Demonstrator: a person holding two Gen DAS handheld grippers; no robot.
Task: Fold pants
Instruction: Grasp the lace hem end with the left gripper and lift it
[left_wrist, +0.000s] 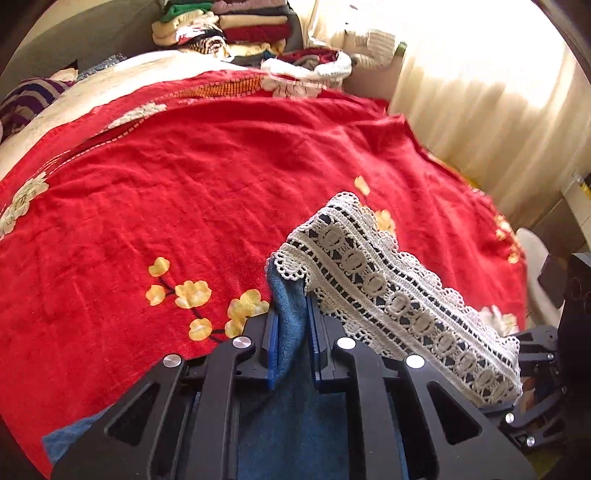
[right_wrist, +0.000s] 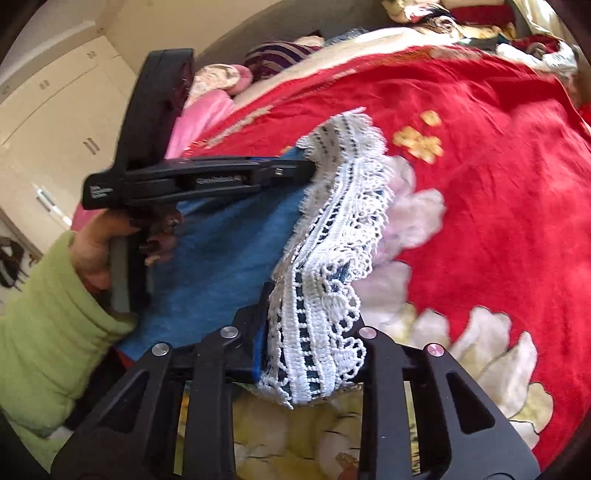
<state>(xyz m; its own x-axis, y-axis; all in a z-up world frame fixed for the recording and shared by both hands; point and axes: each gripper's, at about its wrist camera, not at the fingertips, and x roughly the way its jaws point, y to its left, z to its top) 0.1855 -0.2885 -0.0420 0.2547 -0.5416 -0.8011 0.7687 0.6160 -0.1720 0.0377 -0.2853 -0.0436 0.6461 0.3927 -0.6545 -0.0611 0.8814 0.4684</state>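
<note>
My left hand-held gripper (left_wrist: 290, 332) pinches the blue pants (left_wrist: 291, 317) at their lace hem (left_wrist: 388, 291). My right hand-held gripper (right_wrist: 295, 332) clamps the same hem farther along. The pants lie on the red bedspread (left_wrist: 221, 192), near its yellow flowers (left_wrist: 192, 295).

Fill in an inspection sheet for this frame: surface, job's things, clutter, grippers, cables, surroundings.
Surface: bed under a red floral blanket, wrinkled.
Job's things: blue pants with a white lace hem, hem end gathered between the two grippers.
Clutter: stacked folded clothes at the far side; pink fabric.
Grippers: left gripper shut on the blue fabric; right gripper shut on the lace hem.
Cables: nothing seen.
Surroundings: cream curtain, cupboard doors, green sleeve.
</note>
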